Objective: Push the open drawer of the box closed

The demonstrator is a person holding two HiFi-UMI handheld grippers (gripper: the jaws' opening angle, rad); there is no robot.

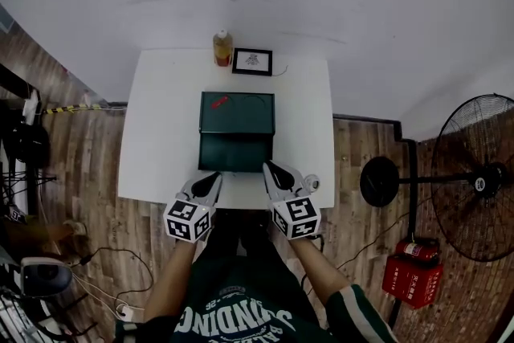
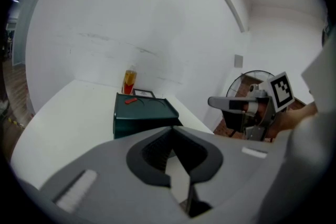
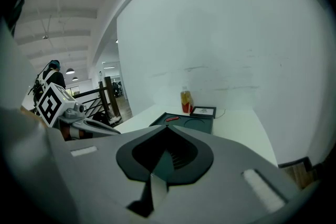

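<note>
I have both tools low at the near edge of the desk (image 1: pixel 157 124), and the dark green box (image 1: pixel 238 110) sits square in the middle of it, its drawer (image 1: pixel 235 152) pulled out toward me, so the drawer front is the part of the box closest to the tools. The left tongs (image 1: pixel 214 176) are closed tip to tip with nothing between them, which their own camera confirms (image 2: pixel 172 130). The right tongs (image 1: pixel 268 168) look the same in their view (image 3: pixel 167 128), pressed together and empty. What the push turns on is this: the drawer travels along the near-far line, its front panel runs left to right across my view, and the two tips bracket that panel, the left one just short of its left end, the right one at its right corner and a little farther in. From overhead I cannot tell whether either tip is already touching the panel. I judge the right tongs slightly nearer to contact, but a straight shove away from me with both, kept level with each other, should keep the drawer from skewing in its runners. On the box top lies a small red object (image 1: pixel 220 100), and at the far edge of the desk stand a bottle (image 1: pixel 222 48) and a picture frame (image 1: pixel 252 61), well clear of the stroke.
</note>
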